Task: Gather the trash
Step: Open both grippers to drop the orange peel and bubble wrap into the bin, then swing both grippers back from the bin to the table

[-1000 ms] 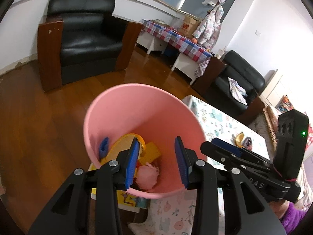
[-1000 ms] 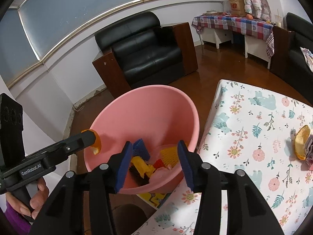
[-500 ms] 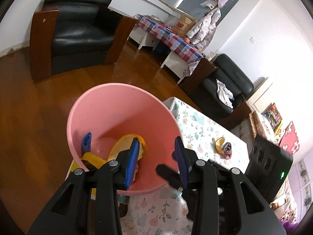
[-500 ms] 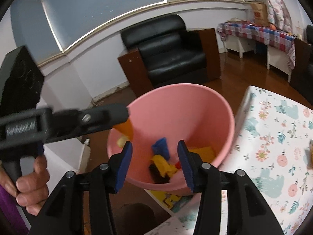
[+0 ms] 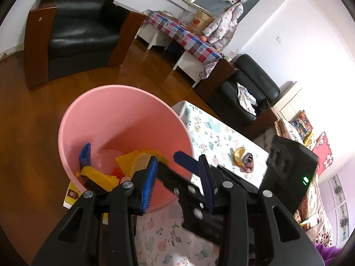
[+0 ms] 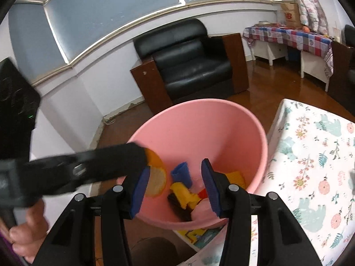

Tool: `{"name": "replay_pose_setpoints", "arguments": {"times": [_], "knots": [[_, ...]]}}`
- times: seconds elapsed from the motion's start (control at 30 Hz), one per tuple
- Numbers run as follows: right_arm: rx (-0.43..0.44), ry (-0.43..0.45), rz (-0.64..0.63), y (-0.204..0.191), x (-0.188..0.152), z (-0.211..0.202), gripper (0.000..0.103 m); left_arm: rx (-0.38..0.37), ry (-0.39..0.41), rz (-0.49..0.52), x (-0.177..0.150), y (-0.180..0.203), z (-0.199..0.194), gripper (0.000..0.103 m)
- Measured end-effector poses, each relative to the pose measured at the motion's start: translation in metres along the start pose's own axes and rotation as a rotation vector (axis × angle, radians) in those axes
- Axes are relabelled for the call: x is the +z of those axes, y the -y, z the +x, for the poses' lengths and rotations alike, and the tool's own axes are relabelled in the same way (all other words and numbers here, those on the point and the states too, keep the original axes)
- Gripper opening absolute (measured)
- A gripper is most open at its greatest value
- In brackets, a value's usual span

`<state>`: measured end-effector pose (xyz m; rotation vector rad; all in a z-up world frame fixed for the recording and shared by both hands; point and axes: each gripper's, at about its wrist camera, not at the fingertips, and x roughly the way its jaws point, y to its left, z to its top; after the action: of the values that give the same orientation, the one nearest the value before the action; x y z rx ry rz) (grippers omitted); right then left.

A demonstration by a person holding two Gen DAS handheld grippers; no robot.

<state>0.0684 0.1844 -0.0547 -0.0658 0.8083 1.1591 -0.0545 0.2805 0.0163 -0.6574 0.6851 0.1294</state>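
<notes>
1. Pink bin [image 5: 124, 119] stood on the wood floor [image 5: 28, 119], just beside the corner of the worktop [image 5: 213, 133] with its floral cloth.
2. Bin held mixed trash: a blue piece [image 5: 85, 154] against the inner wall, yellow mesh scraps [image 5: 128, 160], and other yellow and red bits at the bottom.
3. Left gripper [image 5: 177, 177] hung above the bin's near rim. In the right wrist view an orange peel [image 6: 155, 177] showed at its tip over the bin's opening; that part was motion-blurred, so I could not tell whether its fingers gripped the peel or stood parted.
4. Right gripper [image 6: 175, 188] pointed down into the bin, fingers [image 6: 210, 188] spread apart with nothing between them.
5. On the worktop, well apart from the bin, another orange peel piece [image 5: 238, 154] lay touching a small crumpled wrapper [image 5: 248, 160].
6. Black armchair [image 6: 190, 62] stood against the wall behind the bin.
</notes>
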Motion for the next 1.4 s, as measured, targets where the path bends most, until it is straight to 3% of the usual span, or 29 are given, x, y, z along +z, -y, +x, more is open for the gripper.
{"name": "replay_pose_setpoints", "arguments": {"times": [0.4,0.73,1.03,1.23,1.4], "knots": [[-0.018,0.003,0.010,0.009,-0.005,-0.012,0.047,0.115,0.063,0.036,-0.007,0.003,-0.009,0.038],[-0.063,0.024,0.031,0.028,-0.028,-0.049,0.047,0.256,0.104,0.148,-0.016,0.021,0.002,0.038],[-0.185,0.067,0.086,0.081,-0.057,-0.110,0.047,0.243,0.041,0.205,-0.030,0.044,0.030,0.038],[-0.361,0.056,0.069,0.139,-0.075,-0.157,0.047,0.213,0.012,0.267,-0.040,0.071,0.051,0.038],[-0.448,0.067,0.074,0.180,-0.074,-0.181,0.047,0.179,-0.026,0.290,-0.044,0.092,0.071,0.038]]}}
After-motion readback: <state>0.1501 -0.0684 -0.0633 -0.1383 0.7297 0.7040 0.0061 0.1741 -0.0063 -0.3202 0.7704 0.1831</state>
